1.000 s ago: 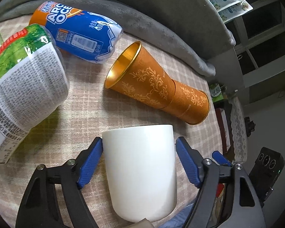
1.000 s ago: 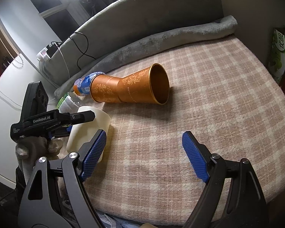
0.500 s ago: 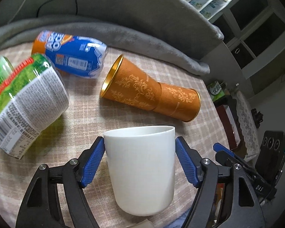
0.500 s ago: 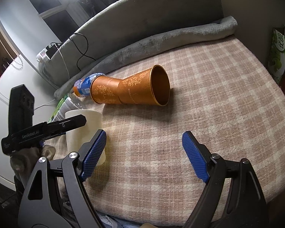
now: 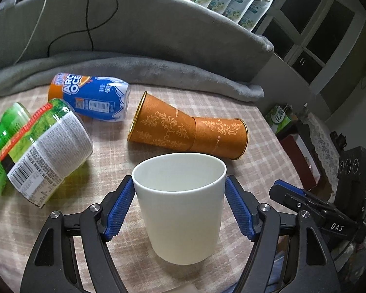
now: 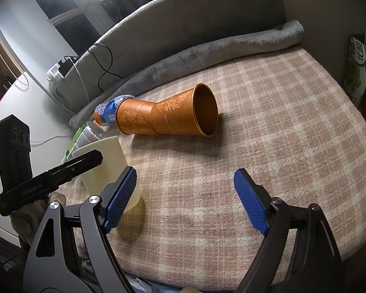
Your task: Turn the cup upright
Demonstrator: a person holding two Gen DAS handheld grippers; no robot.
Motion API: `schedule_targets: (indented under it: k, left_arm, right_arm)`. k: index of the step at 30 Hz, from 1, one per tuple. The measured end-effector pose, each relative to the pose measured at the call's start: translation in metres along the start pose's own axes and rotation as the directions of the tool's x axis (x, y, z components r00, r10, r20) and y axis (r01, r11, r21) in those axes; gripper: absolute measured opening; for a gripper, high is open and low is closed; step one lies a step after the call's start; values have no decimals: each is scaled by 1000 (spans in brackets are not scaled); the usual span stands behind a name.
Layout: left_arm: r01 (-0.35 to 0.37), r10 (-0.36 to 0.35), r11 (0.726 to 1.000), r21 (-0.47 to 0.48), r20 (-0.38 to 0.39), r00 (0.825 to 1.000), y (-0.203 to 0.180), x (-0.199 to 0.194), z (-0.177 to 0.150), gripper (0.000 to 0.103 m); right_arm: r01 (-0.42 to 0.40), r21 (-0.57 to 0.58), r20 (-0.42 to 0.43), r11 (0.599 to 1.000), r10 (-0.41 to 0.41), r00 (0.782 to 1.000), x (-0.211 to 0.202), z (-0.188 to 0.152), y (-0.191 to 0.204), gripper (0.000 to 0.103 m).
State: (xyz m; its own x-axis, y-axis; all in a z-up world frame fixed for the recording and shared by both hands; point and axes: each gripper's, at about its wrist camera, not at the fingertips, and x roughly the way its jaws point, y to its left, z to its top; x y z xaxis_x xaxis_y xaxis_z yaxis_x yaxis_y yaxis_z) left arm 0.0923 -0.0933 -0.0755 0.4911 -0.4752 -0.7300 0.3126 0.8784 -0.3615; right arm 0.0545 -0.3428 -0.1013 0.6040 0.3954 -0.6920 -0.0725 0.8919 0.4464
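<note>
A plain white cup stands upright, mouth up, on the checked cloth near its front edge. My left gripper is shut on it, one blue pad on each side of its wall. The cup also shows in the right wrist view, partly behind the left gripper's body. My right gripper is open and empty, low over the cloth to the right of the cup.
An orange and gold tube lies on its side behind the cup, seen also in the right wrist view. A blue bottle and a green bottle lie at the left. A rolled grey blanket lines the back.
My left gripper has turned the white cup from lying on its side to upright, mouth up, resting on the cloth. The right gripper has not moved.
</note>
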Motion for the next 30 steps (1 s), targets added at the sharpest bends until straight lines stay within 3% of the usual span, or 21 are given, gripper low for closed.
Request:
schedule_targets:
  k: [18, 30]
  left_arm:
    - [-120, 106, 987, 102, 136, 985, -15, 1, -2, 75]
    - [-141, 121, 981, 135, 148, 982, -22, -4, -10, 75]
  right_arm:
    - [2, 14, 0, 1000, -2, 1000, 1, -1, -3, 85]
    - [2, 13, 5, 1000, -2, 1000, -1, -2, -2, 85]
